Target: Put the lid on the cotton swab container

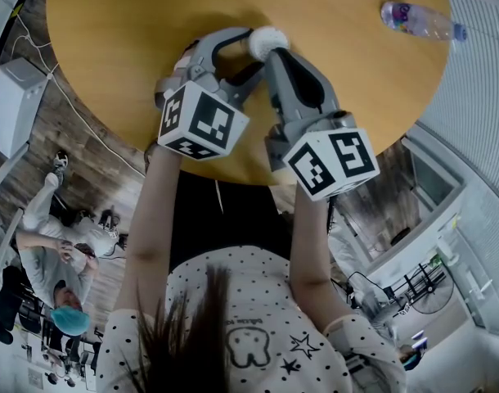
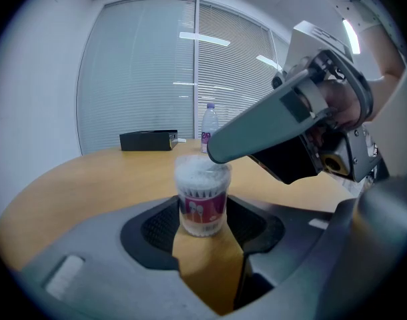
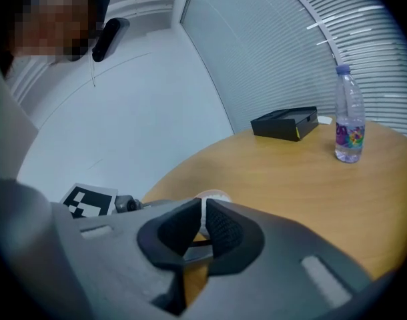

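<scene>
Since the small clear plastic cotton swab container (image 2: 203,209) with the pink label is basically a thin-walled cup full of fluff, it's judged to be very light and easy to tip or squash. So it's best taken low on the body, which is how it's gripped now: it stands upright on the round wooden table (image 1: 110,23) with the left gripper (image 2: 203,227) closed around it, pads touching both flanks. A thin pale rim is pinched between the nearly-together pads of the right gripper (image 3: 203,220), and that's read as the round clear plastic lid (image 3: 213,196), held right at the container's mouth; whether it's actually seated can't be told. The lid is probably slick and bendy, so it should be pressed down evenly rather than from one side. Room isn't a worry: the container is set well in from the table edge, and the clear plastic water bottle (image 3: 349,129) and the flat black box (image 3: 285,123) are well apart from it.
</scene>
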